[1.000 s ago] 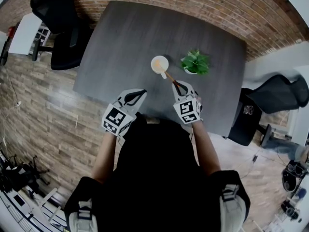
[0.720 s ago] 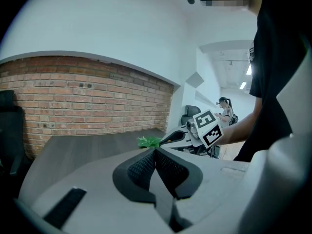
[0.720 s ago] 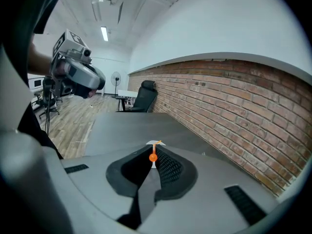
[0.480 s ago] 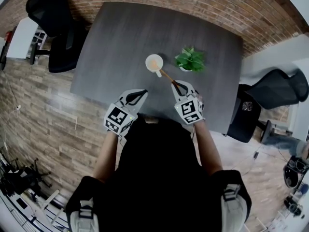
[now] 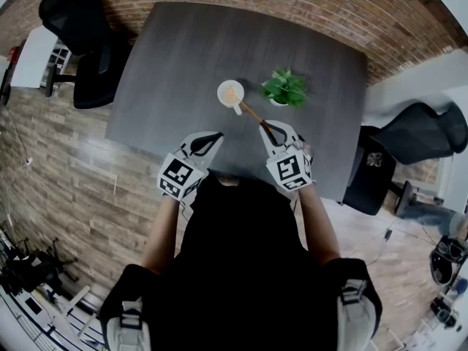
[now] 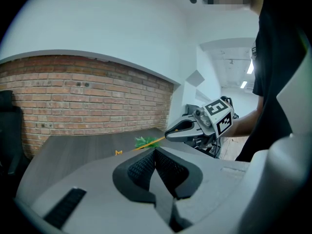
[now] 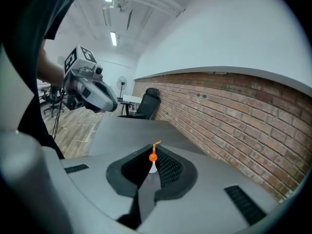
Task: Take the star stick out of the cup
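Seemingly the right gripper [image 5: 269,129] has drawn back a little from the cup [image 5: 221,97] over the last second. More of the star stick [image 5: 251,112] now shows between the cup's rim and the jaws than before, though the head camera has shifted too, so the gain is slight. I judge that the pull-out is under way but not finished. In the head view the far end of the stick lies over the cup's white mouth, so it cannot be called clear yet. The right jaws are clamped on the near end of the stick, and the right gripper view shows a small round orange knob held between the pads. The left gripper [image 5: 210,139] has kept to its place over the near edge of the dark surface [image 5: 183,64], its jaws closed together with nothing between them. The stick is a thin, straight, orange-brown shaft slanting from the jaws up to the cup. In the left gripper view a small yellow star tip peeps over that gripper's body, with the potted plant [image 5: 285,88] beyond. The cup stands upright just beside the plant.
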`<state>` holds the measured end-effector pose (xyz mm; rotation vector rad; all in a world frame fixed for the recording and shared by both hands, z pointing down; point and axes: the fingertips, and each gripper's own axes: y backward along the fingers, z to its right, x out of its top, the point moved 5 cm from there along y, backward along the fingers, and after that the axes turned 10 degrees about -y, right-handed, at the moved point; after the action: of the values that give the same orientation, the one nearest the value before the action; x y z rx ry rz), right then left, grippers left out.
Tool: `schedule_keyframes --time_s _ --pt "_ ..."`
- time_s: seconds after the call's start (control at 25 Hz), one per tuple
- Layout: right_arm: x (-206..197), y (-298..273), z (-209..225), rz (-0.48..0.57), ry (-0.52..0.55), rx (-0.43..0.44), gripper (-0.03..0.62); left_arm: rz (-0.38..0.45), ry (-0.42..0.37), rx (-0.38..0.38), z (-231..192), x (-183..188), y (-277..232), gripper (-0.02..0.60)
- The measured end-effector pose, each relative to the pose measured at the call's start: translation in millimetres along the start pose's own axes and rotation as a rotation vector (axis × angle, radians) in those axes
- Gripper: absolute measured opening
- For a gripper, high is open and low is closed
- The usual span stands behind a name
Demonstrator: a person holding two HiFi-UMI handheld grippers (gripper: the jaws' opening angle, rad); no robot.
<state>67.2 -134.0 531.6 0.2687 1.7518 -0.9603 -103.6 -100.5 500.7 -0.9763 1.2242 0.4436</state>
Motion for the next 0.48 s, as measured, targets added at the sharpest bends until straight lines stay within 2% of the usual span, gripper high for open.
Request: schedule_keyframes --time_s 0.48 --pt "5 17 -2 0.06 -0.019 0.049 0.014 0.003 -0.008 0.022 5 2 -1 0.002"
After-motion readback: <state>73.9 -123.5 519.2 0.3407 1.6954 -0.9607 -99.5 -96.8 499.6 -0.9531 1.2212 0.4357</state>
